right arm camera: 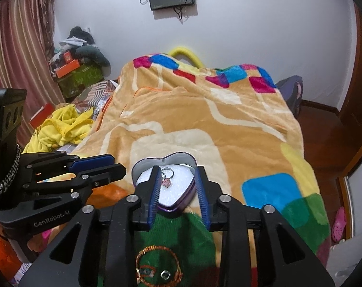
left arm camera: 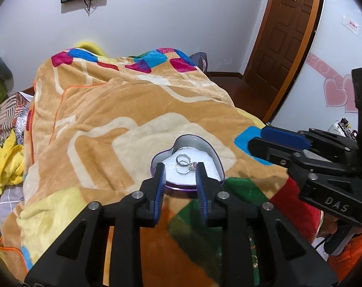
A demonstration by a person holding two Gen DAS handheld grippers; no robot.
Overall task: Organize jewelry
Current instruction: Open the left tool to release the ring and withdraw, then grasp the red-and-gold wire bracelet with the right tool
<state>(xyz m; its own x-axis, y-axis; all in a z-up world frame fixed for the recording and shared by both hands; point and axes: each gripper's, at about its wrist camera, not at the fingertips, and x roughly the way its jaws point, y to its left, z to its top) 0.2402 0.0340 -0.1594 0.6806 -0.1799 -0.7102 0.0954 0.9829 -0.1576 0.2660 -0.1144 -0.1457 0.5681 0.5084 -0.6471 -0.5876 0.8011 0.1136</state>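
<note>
- Heart-shaped tin (left arm camera: 206, 147), lid off, silver inside, purple rim; sits on the blanket (left arm camera: 123, 110) near the bed's near edge.
- White foam pad (left arm camera: 212, 171) lines the tin floor.
- On the pad: two silver rings (left arm camera: 182, 163) overlapping each other; touching them, a small piece with a pink stone (right arm camera: 166, 182).
- Left gripper (left arm camera: 181, 181): released, blue pads apart, nothing between them; tips hover above the tin's near rim, framing the rings.
- Right gripper (right arm camera: 177, 186): released, pads apart, nothing gripped; tips also over the tin, the pink stone just beside its left finger.
- The two grippers sit side by side, apart, both angled down at the tin.
- Nearer than the tin, on a green patch of blanket: a copper-coloured bangle (right arm camera: 157, 263) lying flat; inside its loop, small items too blurred to identify.
- Yellow cloth (right arm camera: 63, 126) heaped at the blanket's left.
</note>
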